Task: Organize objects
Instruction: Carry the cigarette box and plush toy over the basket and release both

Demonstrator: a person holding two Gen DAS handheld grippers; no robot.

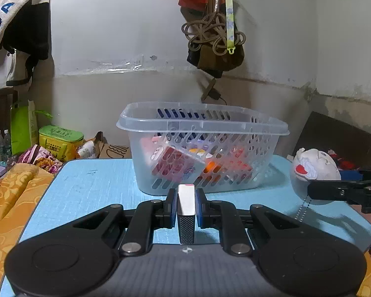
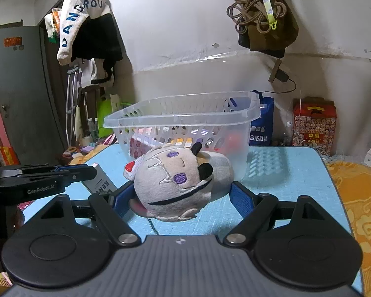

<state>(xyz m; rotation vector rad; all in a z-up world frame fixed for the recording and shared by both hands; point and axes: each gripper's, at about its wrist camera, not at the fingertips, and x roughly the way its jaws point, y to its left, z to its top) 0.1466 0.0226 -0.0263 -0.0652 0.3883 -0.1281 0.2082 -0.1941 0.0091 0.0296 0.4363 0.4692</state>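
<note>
My left gripper (image 1: 186,198) is shut on a narrow silver and black box (image 1: 186,210), held just above the blue mat in front of the clear slotted basket (image 1: 202,126). The basket holds several colourful items, including a red patterned box (image 1: 175,164). My right gripper (image 2: 183,193) is around a grey plush toy (image 2: 175,185) with purple eyes and a bead chain; its blue pads (image 2: 242,201) stand wide, the right one apart from the toy. The plush also shows in the left wrist view (image 1: 314,165), and the held box in the right wrist view (image 2: 100,180).
A blue mat (image 1: 91,188) covers the table. Orange bedding (image 1: 10,198) lies on the left and also on the right (image 2: 358,210). Bags and cord hang on the wall (image 1: 210,37). Boxes and bottles stand behind the table.
</note>
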